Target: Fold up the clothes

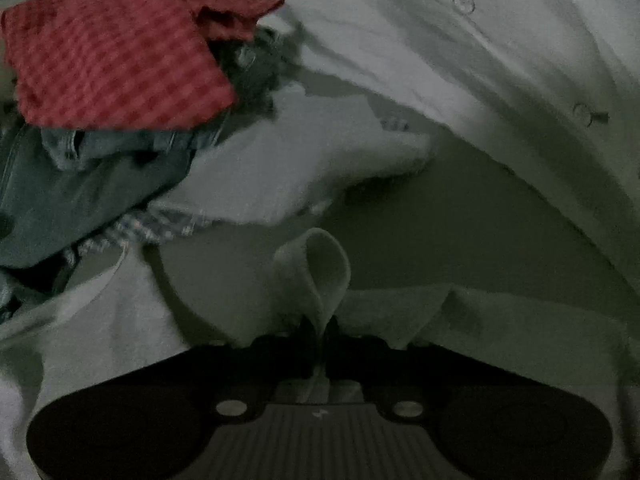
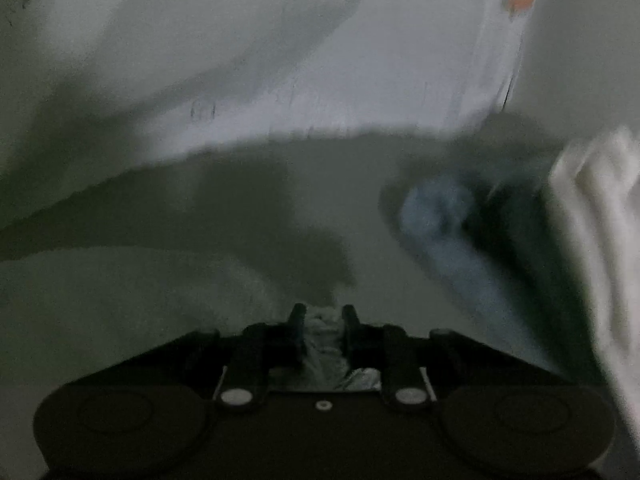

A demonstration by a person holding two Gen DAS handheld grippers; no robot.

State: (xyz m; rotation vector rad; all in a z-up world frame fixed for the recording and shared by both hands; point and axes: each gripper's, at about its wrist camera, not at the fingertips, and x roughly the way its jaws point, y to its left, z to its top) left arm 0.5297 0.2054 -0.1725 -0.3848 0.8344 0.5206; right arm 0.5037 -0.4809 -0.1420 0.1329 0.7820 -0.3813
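Dim light — pale surface (image 2: 248,216) beneath

Left fingertips: I cannot see them, buried in the pinched fold of the white shirt (image 1: 320,272).

Red checked cloth (image 1: 116,56), up and left of the fingers: covers most of the jeans (image 1: 80,196) beneath; jeans also cut by the left edge.

Plaid cloth (image 1: 156,228), left of the fingers: only a sliver shows under the pile.

Blue-grey thing (image 2: 436,216), right of the right fingers: too blurred for me to name.

Orange mark (image 2: 520,0), far above: smeared, unreadable.

White cloth (image 2: 592,208), far right: blurred, cut by the edge.
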